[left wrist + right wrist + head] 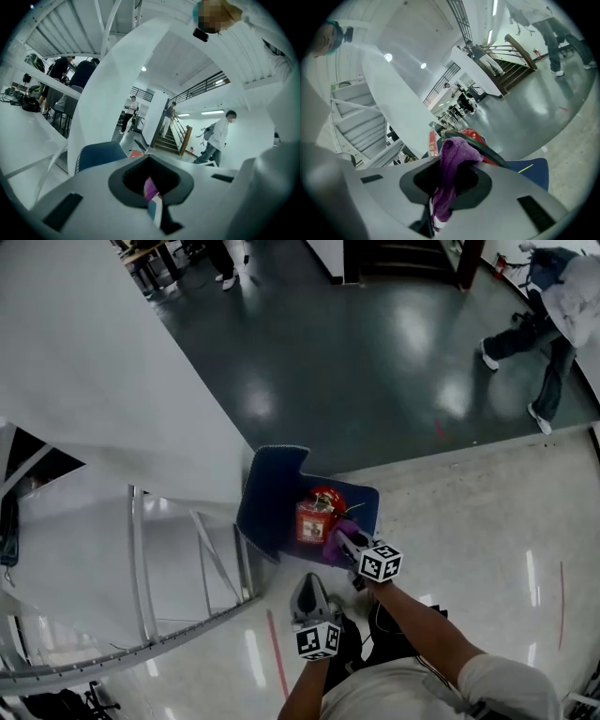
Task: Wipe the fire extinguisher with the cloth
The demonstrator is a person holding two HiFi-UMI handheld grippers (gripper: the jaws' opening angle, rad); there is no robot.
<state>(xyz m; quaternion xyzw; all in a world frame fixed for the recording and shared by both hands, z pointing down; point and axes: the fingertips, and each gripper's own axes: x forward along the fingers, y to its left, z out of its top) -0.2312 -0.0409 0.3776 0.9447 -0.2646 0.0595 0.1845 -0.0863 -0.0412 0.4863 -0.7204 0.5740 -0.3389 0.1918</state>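
Right gripper (347, 540): jaws clamped on purple cloth (452, 161), at red fire extinguisher (314, 514). Left gripper (312, 589): jaws together, empty. We judge 1 risk: the unbraced extinguisher tipping under wiping pressure.

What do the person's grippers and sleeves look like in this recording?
Both have smooth grey bodies. The left gripper and right gripper each carry a white cube with black square markers. The person wears a light short-sleeved top.
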